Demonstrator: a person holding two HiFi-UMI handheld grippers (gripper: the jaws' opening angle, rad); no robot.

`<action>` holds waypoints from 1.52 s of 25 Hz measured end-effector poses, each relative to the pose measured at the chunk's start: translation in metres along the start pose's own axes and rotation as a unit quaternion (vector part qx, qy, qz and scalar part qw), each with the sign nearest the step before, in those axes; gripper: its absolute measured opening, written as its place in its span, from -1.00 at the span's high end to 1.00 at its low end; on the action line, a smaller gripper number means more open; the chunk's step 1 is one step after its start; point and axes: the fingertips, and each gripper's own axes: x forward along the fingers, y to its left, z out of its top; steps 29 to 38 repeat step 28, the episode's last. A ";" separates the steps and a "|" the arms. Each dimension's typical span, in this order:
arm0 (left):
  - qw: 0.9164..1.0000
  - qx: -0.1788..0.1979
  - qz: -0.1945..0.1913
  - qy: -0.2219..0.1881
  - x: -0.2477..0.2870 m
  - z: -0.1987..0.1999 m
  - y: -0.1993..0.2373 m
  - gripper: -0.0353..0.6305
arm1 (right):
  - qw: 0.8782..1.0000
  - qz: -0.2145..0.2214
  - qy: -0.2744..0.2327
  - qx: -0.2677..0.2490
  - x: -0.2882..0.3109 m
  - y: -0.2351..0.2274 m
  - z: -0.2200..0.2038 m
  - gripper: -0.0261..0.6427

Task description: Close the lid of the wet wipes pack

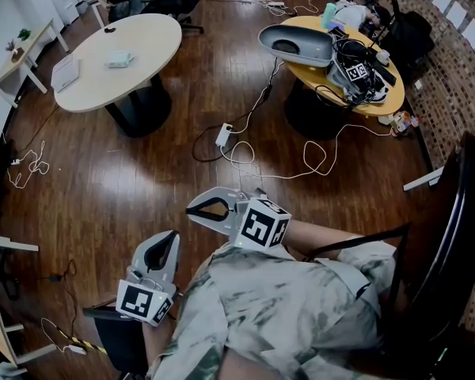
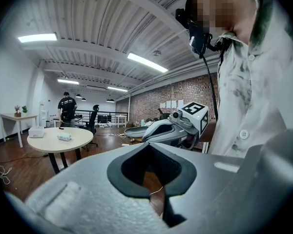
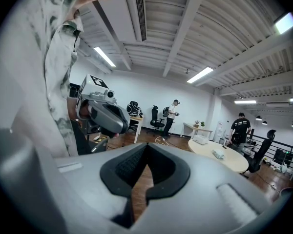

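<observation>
A: Left gripper [image 1: 172, 236], right gripper [image 1: 191, 209]?
B: Pressed together, nothing between, held close to the shirt [image 1: 285, 307]
A: Wet wipes pack [image 1: 120, 58]?
B: Lying on the round white table [image 1: 146, 34], well apart from both grippers

Wet wipes pack [image 1: 119, 58] is lying on the round table [image 1: 146, 34] far left, with a flat box [image 1: 66, 72] sitting to its left. A cluttered table [image 1: 305, 22] is standing far right. A power strip [image 1: 223, 135] is lying on the floor [image 1: 142, 172] between them. The left gripper [image 1: 172, 236] and right gripper [image 1: 191, 210] are hovering close in, well apart from both tables.
</observation>
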 end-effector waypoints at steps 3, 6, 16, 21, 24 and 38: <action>1.000 -0.001 -0.001 0.000 0.001 0.000 -0.001 0.89 | 1.000 0.000 0.002 0.000 -0.001 0.000 -0.002 0.90; 1.000 -0.002 -0.002 0.001 0.004 -0.001 -0.002 0.89 | 1.000 0.001 0.004 0.002 -0.002 0.001 -0.005 0.90; 1.000 -0.005 -0.008 0.010 0.018 -0.001 -0.002 0.89 | 1.000 0.002 0.008 0.008 -0.008 -0.008 -0.013 0.90; 1.000 -0.007 -0.013 0.015 0.033 -0.002 0.000 0.89 | 1.000 -0.002 0.009 0.011 -0.013 -0.022 -0.021 0.90; 1.000 -0.008 -0.017 0.020 0.046 -0.001 0.004 0.89 | 1.000 -0.004 0.009 0.014 -0.015 -0.035 -0.026 0.90; 0.999 -0.012 -0.019 0.025 0.066 -0.001 0.013 0.89 | 1.000 -0.004 0.012 0.025 -0.017 -0.052 -0.040 0.90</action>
